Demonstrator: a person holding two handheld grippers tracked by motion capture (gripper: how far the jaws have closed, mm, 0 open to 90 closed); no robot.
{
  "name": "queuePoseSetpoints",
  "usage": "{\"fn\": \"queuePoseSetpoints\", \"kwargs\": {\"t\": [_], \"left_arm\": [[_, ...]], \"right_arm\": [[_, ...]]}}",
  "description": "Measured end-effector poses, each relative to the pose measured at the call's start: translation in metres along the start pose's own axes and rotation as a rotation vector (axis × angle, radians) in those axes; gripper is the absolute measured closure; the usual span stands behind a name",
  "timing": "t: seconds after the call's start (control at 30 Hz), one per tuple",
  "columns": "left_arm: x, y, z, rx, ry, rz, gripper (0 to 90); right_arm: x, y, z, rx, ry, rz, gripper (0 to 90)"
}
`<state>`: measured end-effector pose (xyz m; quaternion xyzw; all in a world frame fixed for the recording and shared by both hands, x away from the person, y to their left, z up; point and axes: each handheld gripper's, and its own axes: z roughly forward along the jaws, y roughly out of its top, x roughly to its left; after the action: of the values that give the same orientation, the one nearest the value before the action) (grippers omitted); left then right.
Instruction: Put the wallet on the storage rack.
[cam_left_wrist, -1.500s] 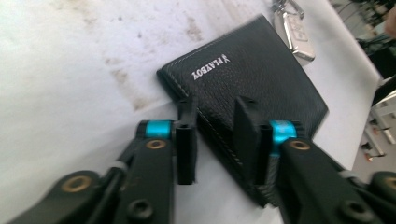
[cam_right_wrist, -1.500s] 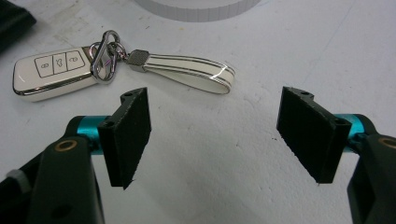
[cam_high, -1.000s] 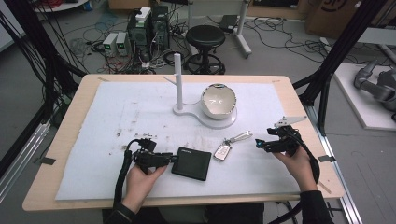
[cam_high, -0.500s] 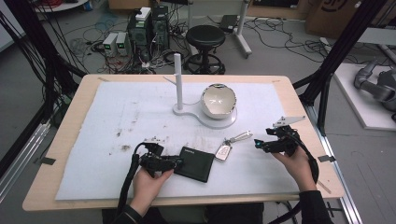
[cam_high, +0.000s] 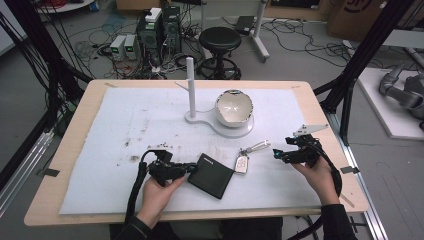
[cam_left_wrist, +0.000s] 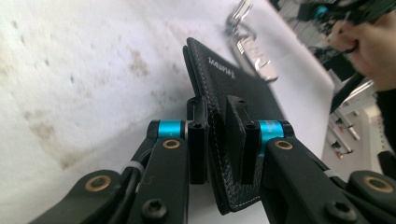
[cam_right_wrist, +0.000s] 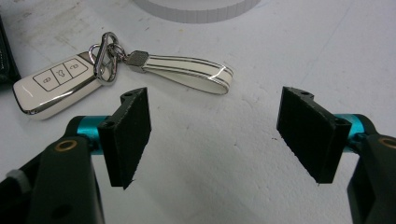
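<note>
White mat (cam_high: 150, 120) covers table; left gripper (cam_left_wrist: 219, 135) clamps black wallet (cam_high: 212, 175) edge, right gripper (cam_right_wrist: 215, 140) jaws wide, near key fob (cam_right_wrist: 51, 88), bowl (cam_high: 233, 107) far.

Your left tongs (cam_left_wrist: 219, 140) pinch a grained, matt leather wallet (cam_left_wrist: 238, 93); the key fob (cam_right_wrist: 56, 84) looks glossy plastic, its ring (cam_right_wrist: 106, 56) shiny metal.

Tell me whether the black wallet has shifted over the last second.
Yes. The black wallet has turned and slid right, its corner now nearer the car key fob, which stayed put, while the left gripper clamps its edge.
</note>
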<state>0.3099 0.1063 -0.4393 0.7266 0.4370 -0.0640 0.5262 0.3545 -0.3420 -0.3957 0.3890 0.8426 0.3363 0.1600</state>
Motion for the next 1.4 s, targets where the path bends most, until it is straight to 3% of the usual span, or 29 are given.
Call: {"fn": "queuePoseSetpoints", "kwargs": {"t": [0.17,0.4,0.6,0.93,1.4], "left_arm": [[-0.001,0.012,-0.015,-0.083,-0.029,0.029,81.2],[-0.010,0.033,-0.032,-0.149,-0.029,0.120,81.9],[-0.016,0.052,-0.035,-0.205,-0.054,0.144,81.9],[-0.020,0.095,-0.008,-0.286,-0.083,0.129,81.9],[-0.025,0.154,0.043,-0.435,-0.016,0.138,81.8]], "right_arm": [[0.000,0.000,0.000,0.000,-0.001,-0.004,26.6],[0.001,0.001,0.000,0.005,0.000,-0.008,26.6],[0.001,0.001,-0.001,-0.003,-0.003,-0.005,26.7],[-0.001,-0.004,-0.008,-0.011,-0.014,0.006,26.7],[-0.004,-0.016,-0.027,-0.037,-0.036,0.038,26.7]]}}
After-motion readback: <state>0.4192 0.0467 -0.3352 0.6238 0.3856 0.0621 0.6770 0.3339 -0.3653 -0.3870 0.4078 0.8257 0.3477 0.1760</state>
